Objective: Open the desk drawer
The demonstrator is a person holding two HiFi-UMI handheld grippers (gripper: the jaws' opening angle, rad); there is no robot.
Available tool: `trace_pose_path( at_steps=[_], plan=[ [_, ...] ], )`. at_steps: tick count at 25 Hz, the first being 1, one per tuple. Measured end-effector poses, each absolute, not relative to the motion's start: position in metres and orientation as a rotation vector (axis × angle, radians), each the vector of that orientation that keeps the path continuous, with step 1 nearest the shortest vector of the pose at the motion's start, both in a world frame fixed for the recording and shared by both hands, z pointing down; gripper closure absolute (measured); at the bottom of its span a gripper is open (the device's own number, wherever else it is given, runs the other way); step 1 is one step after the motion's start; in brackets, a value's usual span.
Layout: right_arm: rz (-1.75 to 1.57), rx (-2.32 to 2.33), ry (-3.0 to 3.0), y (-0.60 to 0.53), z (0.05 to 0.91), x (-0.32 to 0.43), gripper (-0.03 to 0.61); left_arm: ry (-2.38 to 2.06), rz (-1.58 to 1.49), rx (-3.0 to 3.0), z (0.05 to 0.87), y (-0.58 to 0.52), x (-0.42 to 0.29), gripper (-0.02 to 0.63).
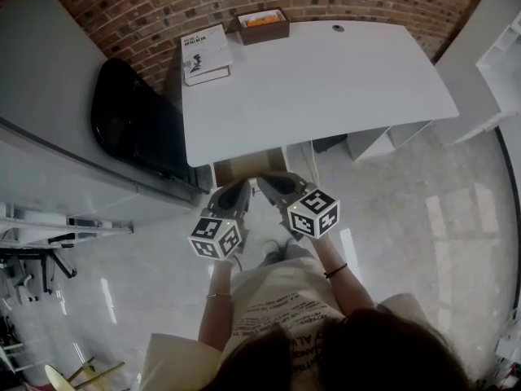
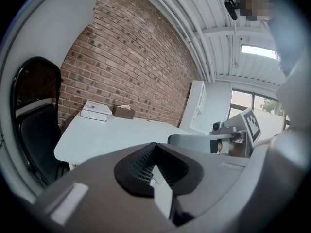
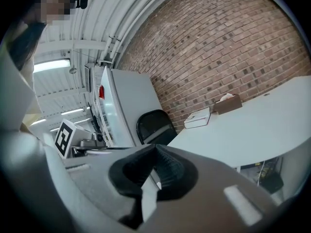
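Observation:
The white desk (image 1: 326, 80) stands against a brick wall. Under its near edge a tan panel (image 1: 248, 165) shows, apparently the drawer; I cannot tell how far out it stands. My left gripper (image 1: 244, 187) and right gripper (image 1: 264, 182) hover side by side just in front of that panel, tips close together, touching nothing I can see. In the left gripper view the left gripper (image 2: 155, 144) is shut with nothing in it. The right gripper (image 3: 155, 147) in its own view is likewise shut and empty. Both views look level over the desk top (image 2: 112, 135) (image 3: 252, 125).
A white book (image 1: 205, 53) and a brown box (image 1: 262, 24) sit at the desk's far edge. A black chair (image 1: 134, 125) stands left of the desk beside a white cabinet (image 1: 49, 96). White shelving (image 1: 501, 63) is at the right. The person's legs are below the grippers.

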State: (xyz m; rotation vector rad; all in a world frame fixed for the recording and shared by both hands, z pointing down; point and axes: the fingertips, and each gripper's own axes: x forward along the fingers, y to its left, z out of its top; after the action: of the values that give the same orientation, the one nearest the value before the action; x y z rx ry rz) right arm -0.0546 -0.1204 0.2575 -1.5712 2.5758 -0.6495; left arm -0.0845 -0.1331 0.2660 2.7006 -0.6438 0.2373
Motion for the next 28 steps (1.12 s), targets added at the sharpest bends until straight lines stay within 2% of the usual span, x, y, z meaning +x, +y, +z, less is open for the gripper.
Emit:
trace_pose_path(
  at_steps=[28],
  plan=[
    [-0.586, -1.65, 2.544, -0.1182, 0.2625, -0.0514, 0.575, -0.615, 0.249, 2.736, 0.2661, -0.1315, -0.091, 0.615]
  ],
)
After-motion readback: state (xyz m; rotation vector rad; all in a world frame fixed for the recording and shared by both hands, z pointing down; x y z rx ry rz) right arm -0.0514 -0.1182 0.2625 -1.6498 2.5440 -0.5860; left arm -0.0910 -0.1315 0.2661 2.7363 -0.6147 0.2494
